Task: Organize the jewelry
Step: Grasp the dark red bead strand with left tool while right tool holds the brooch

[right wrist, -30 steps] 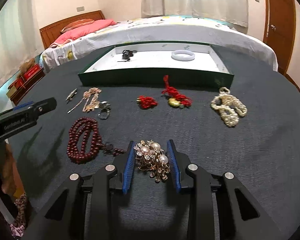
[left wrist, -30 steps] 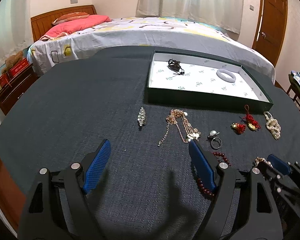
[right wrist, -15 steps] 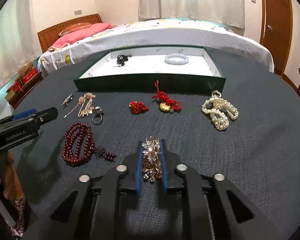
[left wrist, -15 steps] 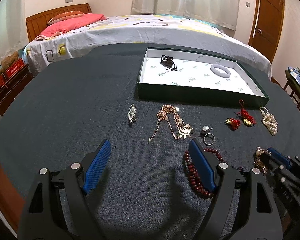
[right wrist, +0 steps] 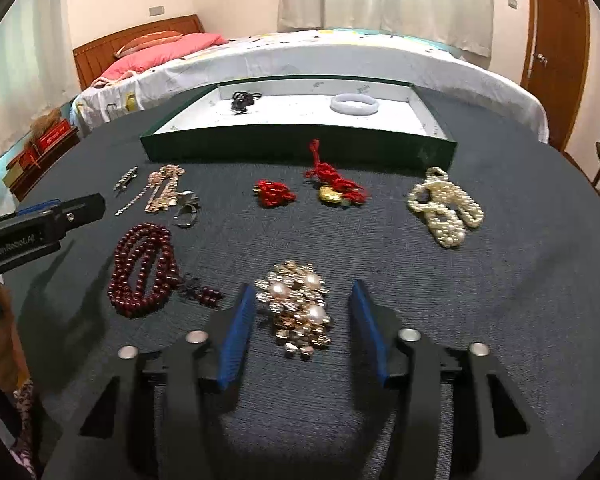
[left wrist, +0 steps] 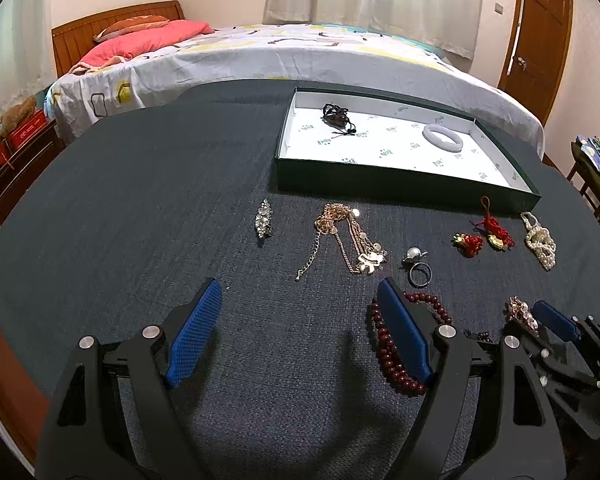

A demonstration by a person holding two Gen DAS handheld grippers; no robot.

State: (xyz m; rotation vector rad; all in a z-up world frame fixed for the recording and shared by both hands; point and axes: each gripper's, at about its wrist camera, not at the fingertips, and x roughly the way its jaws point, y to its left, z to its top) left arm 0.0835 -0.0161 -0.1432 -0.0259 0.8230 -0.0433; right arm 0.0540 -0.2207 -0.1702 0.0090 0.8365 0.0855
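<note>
A gold and pearl brooch [right wrist: 297, 309] lies on the dark cloth between the fingers of my right gripper [right wrist: 302, 300], which is open around it without touching; it also shows in the left wrist view [left wrist: 521, 314]. My left gripper [left wrist: 298, 312] is open and empty over bare cloth, its right finger beside the dark red bead string [left wrist: 396, 352]. The green tray [left wrist: 400, 184] at the back holds a black cord piece [left wrist: 337, 116] and a white bangle [left wrist: 442, 137].
On the cloth in front of the tray lie a silver clip [left wrist: 263, 222], a gold chain necklace [left wrist: 348, 238], a ring [left wrist: 419, 273], red tassel charms [right wrist: 332, 182] and a pearl bundle [right wrist: 444, 210]. A bed stands behind the table.
My right gripper closed on the brooch half a second ago and has now opened again, leaving the brooch on the cloth. The left gripper has drifted slightly, still open.
</note>
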